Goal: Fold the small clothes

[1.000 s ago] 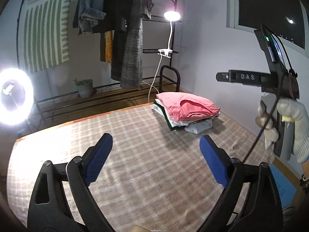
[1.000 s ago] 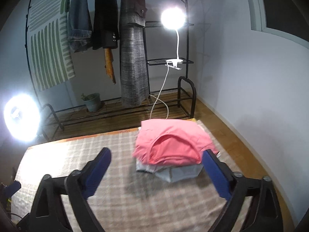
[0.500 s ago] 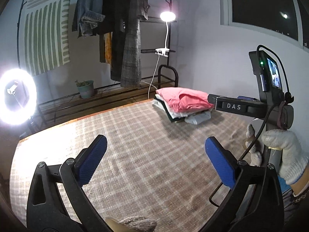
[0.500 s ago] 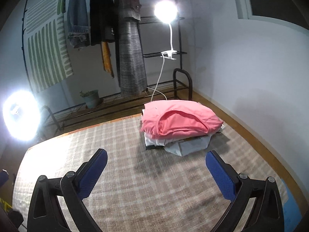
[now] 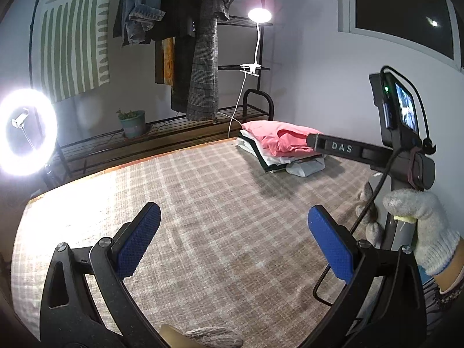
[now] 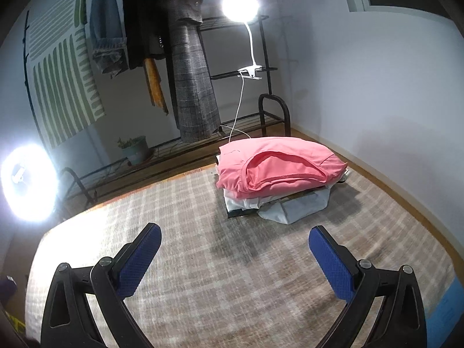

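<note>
A checked rug (image 6: 232, 275) fills the floor ahead of both tools, and no loose garment lies on it within reach. At its far edge, ahead and a little to the right of the right gripper (image 6: 235, 258), sits the stack of folded clothes (image 6: 275, 185), with the pink garment (image 6: 278, 165) on top and white, dark and pale grey pieces beneath. From the left gripper (image 5: 232, 237) the same stack (image 5: 278, 150) lies well ahead and to the right, partly hidden behind the right tool's body.

Both grippers stand wide, blue pads far apart, holding nothing and hovering above the rug. The gloved right hand (image 5: 420, 229) grips its tool's handle just right of the left gripper.

The folding here looks finished or between items. To do the next step well, I would judge it best to keep the jaws spread, fetch the next garment low and flat onto the bare rug in front, and stay clear of the stack so its top layer is not dragged askew.
</note>
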The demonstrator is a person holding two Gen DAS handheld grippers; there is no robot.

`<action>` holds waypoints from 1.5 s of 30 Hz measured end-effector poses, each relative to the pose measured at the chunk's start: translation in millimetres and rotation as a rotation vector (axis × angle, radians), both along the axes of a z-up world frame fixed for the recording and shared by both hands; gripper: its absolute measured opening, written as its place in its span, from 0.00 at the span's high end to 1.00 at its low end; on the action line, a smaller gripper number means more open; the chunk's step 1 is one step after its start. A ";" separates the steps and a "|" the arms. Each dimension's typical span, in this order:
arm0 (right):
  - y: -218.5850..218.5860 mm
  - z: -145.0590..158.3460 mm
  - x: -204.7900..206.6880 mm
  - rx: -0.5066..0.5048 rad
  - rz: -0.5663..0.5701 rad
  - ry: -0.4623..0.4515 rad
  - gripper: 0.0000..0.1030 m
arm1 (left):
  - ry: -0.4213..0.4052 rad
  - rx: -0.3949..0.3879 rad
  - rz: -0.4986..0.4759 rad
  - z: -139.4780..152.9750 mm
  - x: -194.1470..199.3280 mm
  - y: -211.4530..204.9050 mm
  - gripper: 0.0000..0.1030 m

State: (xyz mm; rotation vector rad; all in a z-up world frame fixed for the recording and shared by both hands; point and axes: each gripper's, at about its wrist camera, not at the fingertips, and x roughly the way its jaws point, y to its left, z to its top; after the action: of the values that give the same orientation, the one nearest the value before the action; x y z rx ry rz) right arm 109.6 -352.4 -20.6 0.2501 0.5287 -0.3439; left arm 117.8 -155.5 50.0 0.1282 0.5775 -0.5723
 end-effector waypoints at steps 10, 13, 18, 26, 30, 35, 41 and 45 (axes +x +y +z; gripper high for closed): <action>16.9 -3.3 11.8 -0.089 0.027 0.018 0.00 | 0.015 0.032 -0.017 -10.6 0.2 -7.5 0.00; 18.1 -3.5 12.7 -0.083 0.035 0.018 0.00 | 0.013 0.034 -0.017 -11.9 -1.2 -8.2 0.00; 19.0 -5.1 15.8 -0.080 0.041 0.024 0.00 | 0.009 0.029 -0.021 -11.5 -2.0 -7.7 0.00; 17.7 -7.2 17.7 -0.074 0.042 0.027 0.00 | 0.002 0.030 -0.016 -10.7 -4.2 -9.0 0.00; 15.1 -8.4 18.5 -0.062 0.039 0.030 0.00 | 0.000 0.029 -0.015 -10.4 -4.2 -8.9 0.00; 14.1 -8.7 18.9 -0.061 0.039 0.030 0.00 | 0.000 0.028 -0.013 -10.7 -4.7 -9.4 0.00; 14.0 -9.0 18.5 -0.062 0.037 0.031 0.00 | -0.004 0.028 -0.012 -10.1 -4.9 -9.6 0.00; 12.5 -9.8 18.2 -0.063 0.038 0.034 0.00 | -0.004 0.025 -0.011 -9.9 -5.5 -10.4 0.00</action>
State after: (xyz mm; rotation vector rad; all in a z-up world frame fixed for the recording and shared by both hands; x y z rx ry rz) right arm 127.8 -340.0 -30.4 0.1739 0.5544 -0.3280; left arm 112.3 -165.9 40.1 0.1561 0.5801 -0.5757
